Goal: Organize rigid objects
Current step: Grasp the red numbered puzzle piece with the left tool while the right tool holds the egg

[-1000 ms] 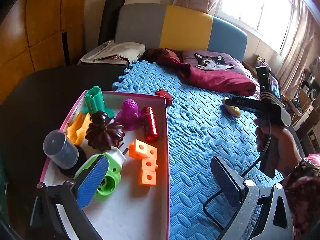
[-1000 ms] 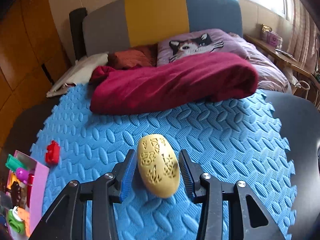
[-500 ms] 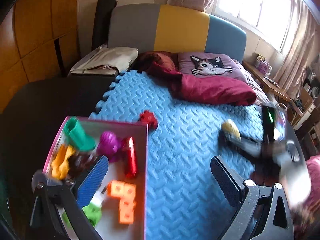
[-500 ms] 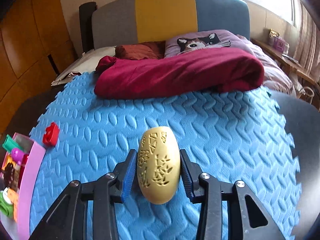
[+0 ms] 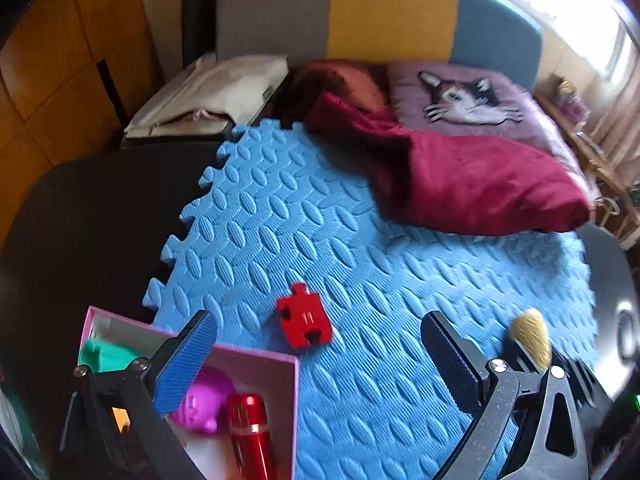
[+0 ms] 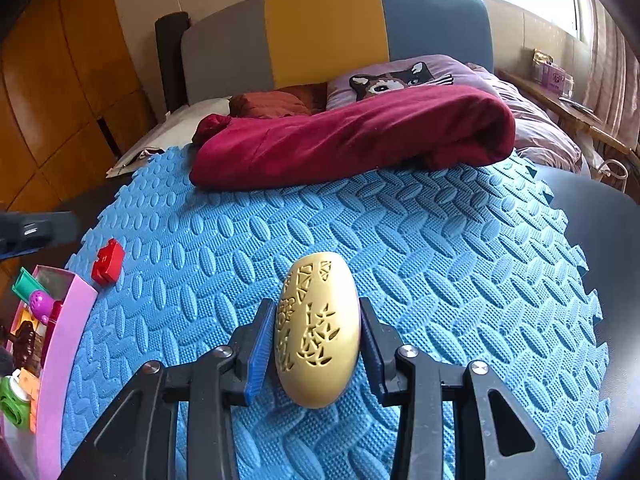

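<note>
A yellow egg-shaped shell with cut-out patterns (image 6: 316,328) rests on the blue foam mat (image 6: 440,248), and my right gripper (image 6: 316,320) is shut on it, both pads pressed against its sides. The same egg (image 5: 528,336) shows at the lower right of the left wrist view. A red toy block (image 5: 304,322) lies on the mat just past the pink box's corner. My left gripper (image 5: 316,344) hangs open and wide above it, with nothing between its pads. The red block (image 6: 107,262) also appears at the left of the right wrist view.
The pink-rimmed box (image 5: 256,356) at lower left holds a purple toy (image 5: 204,396), a red cylinder (image 5: 250,436), a green piece (image 5: 104,354) and several others. A dark red blanket (image 5: 480,184) and cat pillow (image 5: 464,96) lie beyond the mat. Black tabletop (image 5: 88,216) surrounds it.
My left gripper has swung away from over the box's contents to the red block on the mat. The right gripper's pads have come in against the yellow egg; that hand has barely moved.
</note>
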Demonstrator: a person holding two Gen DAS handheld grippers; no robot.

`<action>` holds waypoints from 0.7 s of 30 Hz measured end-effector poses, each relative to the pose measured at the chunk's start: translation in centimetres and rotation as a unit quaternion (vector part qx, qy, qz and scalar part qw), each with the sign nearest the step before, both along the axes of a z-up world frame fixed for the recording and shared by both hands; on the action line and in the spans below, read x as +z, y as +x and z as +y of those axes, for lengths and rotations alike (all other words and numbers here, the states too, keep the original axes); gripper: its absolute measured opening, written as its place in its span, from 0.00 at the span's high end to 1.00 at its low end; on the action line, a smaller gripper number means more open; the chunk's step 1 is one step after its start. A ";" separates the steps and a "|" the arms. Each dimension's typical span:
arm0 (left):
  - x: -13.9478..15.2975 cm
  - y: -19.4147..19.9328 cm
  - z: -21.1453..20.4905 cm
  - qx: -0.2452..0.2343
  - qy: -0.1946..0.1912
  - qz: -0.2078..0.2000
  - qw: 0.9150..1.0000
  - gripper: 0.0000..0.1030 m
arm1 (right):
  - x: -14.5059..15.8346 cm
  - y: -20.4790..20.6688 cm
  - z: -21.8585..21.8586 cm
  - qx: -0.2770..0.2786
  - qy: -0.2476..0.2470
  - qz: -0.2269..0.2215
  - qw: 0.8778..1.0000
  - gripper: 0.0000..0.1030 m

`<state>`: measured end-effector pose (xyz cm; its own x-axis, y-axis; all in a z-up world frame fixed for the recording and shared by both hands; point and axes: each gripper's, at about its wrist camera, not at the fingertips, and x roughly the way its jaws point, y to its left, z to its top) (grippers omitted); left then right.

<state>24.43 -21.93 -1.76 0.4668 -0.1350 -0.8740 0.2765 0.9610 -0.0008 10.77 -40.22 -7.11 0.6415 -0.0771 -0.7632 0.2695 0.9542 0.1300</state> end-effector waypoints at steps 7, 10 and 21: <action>-3.4 2.6 -1.4 -0.014 0.055 0.034 0.998 0.11 | 0.0 -0.2 -0.3 -0.004 0.007 -0.003 1.000 0.61; -4.5 3.0 -1.2 -0.009 0.049 0.052 0.997 0.22 | 0.0 -0.2 -0.4 -0.004 0.009 -0.004 1.000 0.61; -4.4 2.3 -0.5 -0.009 0.002 0.051 0.999 0.69 | 0.0 -0.2 -0.4 -0.004 0.008 -0.004 1.000 0.61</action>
